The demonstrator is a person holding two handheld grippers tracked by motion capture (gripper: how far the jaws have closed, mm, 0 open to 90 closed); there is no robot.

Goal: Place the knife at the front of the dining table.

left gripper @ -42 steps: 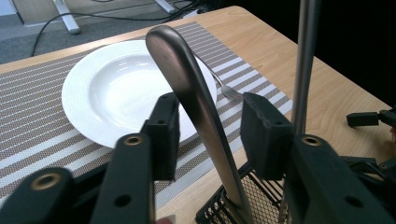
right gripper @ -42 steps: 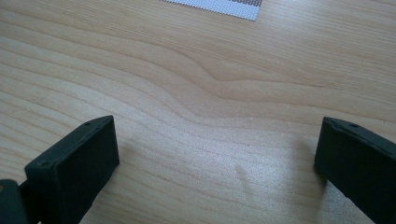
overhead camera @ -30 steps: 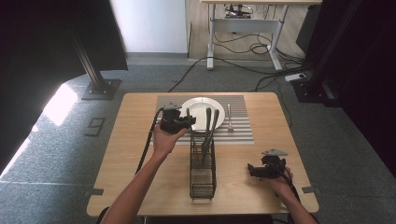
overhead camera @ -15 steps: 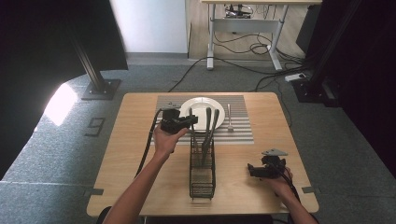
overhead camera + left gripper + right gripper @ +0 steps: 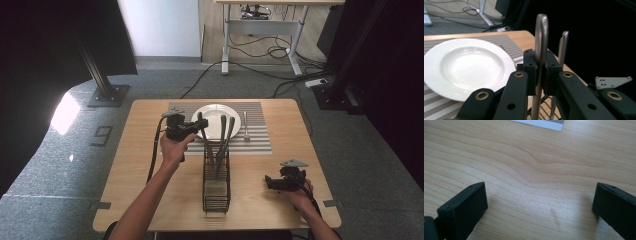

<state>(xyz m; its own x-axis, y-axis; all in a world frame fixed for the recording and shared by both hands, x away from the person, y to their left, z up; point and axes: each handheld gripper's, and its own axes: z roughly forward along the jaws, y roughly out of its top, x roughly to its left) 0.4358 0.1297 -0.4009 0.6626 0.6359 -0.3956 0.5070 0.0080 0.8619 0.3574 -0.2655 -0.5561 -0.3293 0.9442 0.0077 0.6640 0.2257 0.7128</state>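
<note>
Change over the last second: almost none. Left gripper (image 5: 539,72) was at the same utensil handle (image 5: 541,37) then and is clamped on it now, so the grasp looks settled and lift-out appears next.

Handle stands at the rack's (image 5: 216,187) far end, at 12 o'clock, just short of the white plate (image 5: 216,116). Long axis near vertical, free end up, working end hidden down in the rack.

Right gripper (image 5: 272,182) rests at 4 o'clock on the wooden table (image 5: 536,165), jaws spread wide, empty.

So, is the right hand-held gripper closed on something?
No, in the right gripper view the right hand-held gripper has its jaws wide apart, with bare wooden table between them.
</note>
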